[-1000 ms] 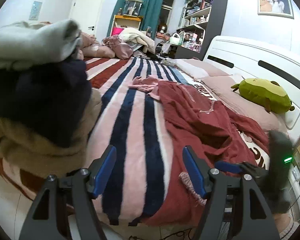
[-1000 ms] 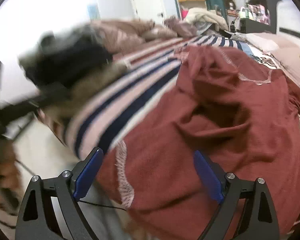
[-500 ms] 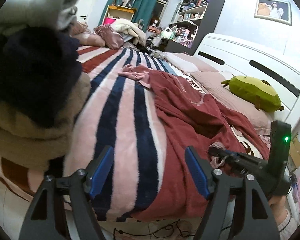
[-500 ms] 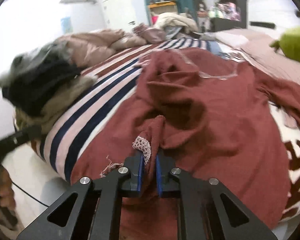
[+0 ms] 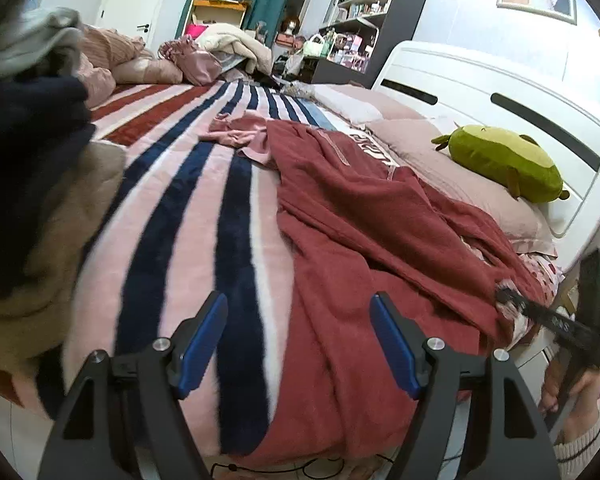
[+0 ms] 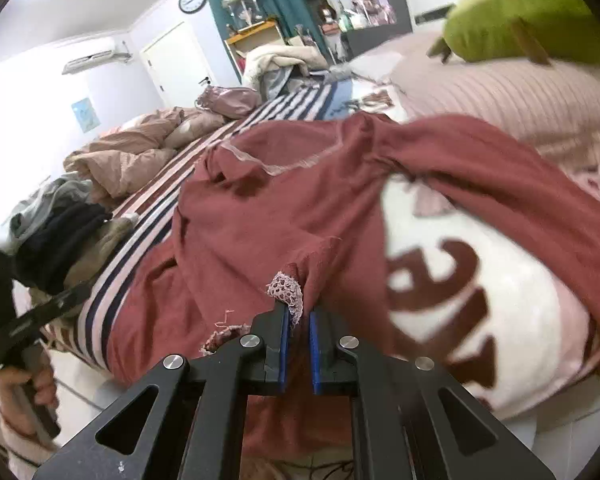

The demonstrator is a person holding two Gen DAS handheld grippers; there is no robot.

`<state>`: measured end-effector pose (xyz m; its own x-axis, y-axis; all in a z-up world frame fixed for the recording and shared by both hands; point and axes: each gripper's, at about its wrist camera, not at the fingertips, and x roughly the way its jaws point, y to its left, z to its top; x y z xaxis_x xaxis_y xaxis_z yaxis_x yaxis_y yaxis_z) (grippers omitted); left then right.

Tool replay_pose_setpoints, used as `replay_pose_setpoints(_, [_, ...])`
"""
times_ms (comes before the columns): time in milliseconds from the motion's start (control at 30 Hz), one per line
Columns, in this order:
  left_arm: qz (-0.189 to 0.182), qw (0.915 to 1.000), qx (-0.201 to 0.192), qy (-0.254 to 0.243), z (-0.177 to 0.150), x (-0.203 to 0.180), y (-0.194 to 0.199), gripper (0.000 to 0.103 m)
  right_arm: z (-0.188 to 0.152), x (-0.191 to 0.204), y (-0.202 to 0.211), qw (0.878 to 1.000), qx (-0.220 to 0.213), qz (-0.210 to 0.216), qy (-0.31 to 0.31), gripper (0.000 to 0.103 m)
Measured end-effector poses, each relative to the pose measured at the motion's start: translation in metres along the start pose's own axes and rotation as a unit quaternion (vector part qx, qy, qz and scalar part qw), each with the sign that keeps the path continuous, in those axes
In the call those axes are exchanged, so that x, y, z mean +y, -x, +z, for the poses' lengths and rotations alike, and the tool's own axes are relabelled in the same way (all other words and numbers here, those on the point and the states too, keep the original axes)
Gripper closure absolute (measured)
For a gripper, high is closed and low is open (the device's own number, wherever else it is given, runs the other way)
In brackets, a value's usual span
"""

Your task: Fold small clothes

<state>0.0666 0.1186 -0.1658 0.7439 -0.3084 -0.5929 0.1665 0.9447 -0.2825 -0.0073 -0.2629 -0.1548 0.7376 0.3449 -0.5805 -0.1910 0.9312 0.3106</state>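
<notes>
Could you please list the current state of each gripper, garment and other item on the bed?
Right gripper: shut on the red garment's lace-trimmed edge.
Left gripper: open, nothing between its pads.
Red garment: unfolded, crumpled, spread across the striped blanket.
Pink garment: unfolded, lying loose.
Stack of clothes: piled at the bed's edge.
Green plush: resting on the pillow.

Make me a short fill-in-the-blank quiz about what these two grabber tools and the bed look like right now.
1. The right gripper is shut on the ____ garment.
2. The left gripper is ____ and holds nothing.
3. The green plush toy lies on a ____.
4. The blanket has a ____ pattern.

Missing words: red; open; pillow; striped
</notes>
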Motion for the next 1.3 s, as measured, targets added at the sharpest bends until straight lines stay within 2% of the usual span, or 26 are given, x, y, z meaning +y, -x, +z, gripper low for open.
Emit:
replay_pose_setpoints(133, [0.005,0.9999,0.013,-0.01,0.009,-0.014,-0.018,0.033,-0.009,-0.021,0.007,1.0,0.002,0.007,-0.02,0.099])
replay_pose_setpoints(200, [0.003,0.9998,0.018,-0.013,0.011,-0.021,-0.025,0.033,-0.012,-0.024,0.005,0.998,0.027,0.054,-0.01,0.095])
replay_pose_setpoints(233, [0.002,0.9997,0.021,-0.014,0.013,-0.024,-0.029,0.032,-0.013,-0.025,0.004,0.998,0.037,0.057,-0.002,0.084])
replay_pose_setpoints(267, [0.002,0.9996,0.025,-0.016,0.014,-0.028,-0.034,0.03,-0.013,-0.026,0.004,0.998,0.038,0.055,0.004,0.063])
replay_pose_setpoints(333, [0.003,0.9993,0.029,-0.022,0.016,-0.034,-0.04,0.03,-0.009,-0.032,0.017,0.999,0.012,0.051,0.004,0.049])
replay_pose_setpoints(500, [0.003,0.9989,0.034,-0.034,0.02,-0.045,-0.05,0.03,0.009,-0.078,0.045,0.997,-0.026,0.049,-0.056,0.049])
replay_pose_setpoints(567, [0.008,0.9988,0.036,-0.033,0.025,-0.046,-0.055,0.03,0.012,-0.096,0.044,0.996,-0.018,0.021,-0.081,0.045])
replay_pose_setpoints(633, [0.006,0.999,0.036,-0.027,0.028,-0.046,-0.059,0.03,0.009,-0.117,0.035,0.993,0.011,0.002,-0.121,0.045])
replay_pose_setpoints(700, [0.002,0.999,0.036,-0.024,0.03,-0.047,-0.063,0.03,0.006,-0.132,0.032,0.987,-0.003,0.033,-0.154,0.042])
replay_pose_setpoints(733, [0.002,0.999,0.037,-0.024,0.031,-0.048,-0.064,0.03,0.008,-0.136,0.03,0.985,-0.013,0.042,-0.164,0.038])
replay_pose_setpoints(767, [0.001,0.999,0.037,-0.025,0.031,-0.048,-0.065,0.03,0.012,-0.139,0.027,0.983,-0.023,0.049,-0.174,0.032])
replay_pose_setpoints(833, [-0.003,0.9991,0.036,-0.024,0.032,-0.051,-0.065,0.03,0.022,-0.145,0.015,0.979,-0.038,0.052,-0.191,0.029])
replay_pose_setpoints(1000, [0.004,0.9992,0.029,-0.026,0.033,-0.048,-0.058,0.03,0.048,-0.151,-0.003,0.974,-0.092,-0.031,-0.203,0.03])
replay_pose_setpoints(1033, [0.006,0.9993,0.028,-0.023,0.033,-0.046,-0.057,0.03,0.05,-0.154,-0.005,0.97,-0.106,-0.05,-0.215,0.037])
replay_pose_setpoints(1067, [0.007,0.9994,0.027,-0.019,0.034,-0.043,-0.056,0.03,0.053,-0.157,-0.004,0.961,-0.125,-0.077,-0.235,0.048])
replay_pose_setpoints(1100, [0.008,0.9995,0.026,-0.016,0.034,-0.041,-0.056,0.03,0.053,-0.16,-0.002,0.954,-0.14,-0.093,-0.247,0.053])
replay_pose_setpoints(1133, [0.01,0.9996,0.024,-0.014,0.034,-0.039,-0.054,0.03,0.053,-0.164,0.0,0.947,-0.156,-0.111,-0.259,0.065])
replay_pose_setpoints(1167, [0.011,0.9996,0.023,-0.012,0.034,-0.037,-0.053,0.03,0.052,-0.17,0.002,0.939,-0.168,-0.13,-0.272,0.083])
replay_pose_setpoints(1200, [0.011,0.9996,0.022,-0.011,0.034,-0.037,-0.053,0.03,0.051,-0.175,0.003,0.935,-0.173,-0.135,-0.28,0.09])
replay_pose_setpoints(1233, [0.01,0.9996,0.022,-0.011,0.035,-0.036,-0.053,0.03,0.05,-0.177,0.004,0.934,-0.177,-0.128,-0.282,0.095])
replay_pose_setpoints(1300, [0.009,0.9997,0.021,-0.013,0.036,-0.035,-0.054,0.03,0.051,-0.175,0.011,0.937,-0.189,-0.119,-0.269,0.097])
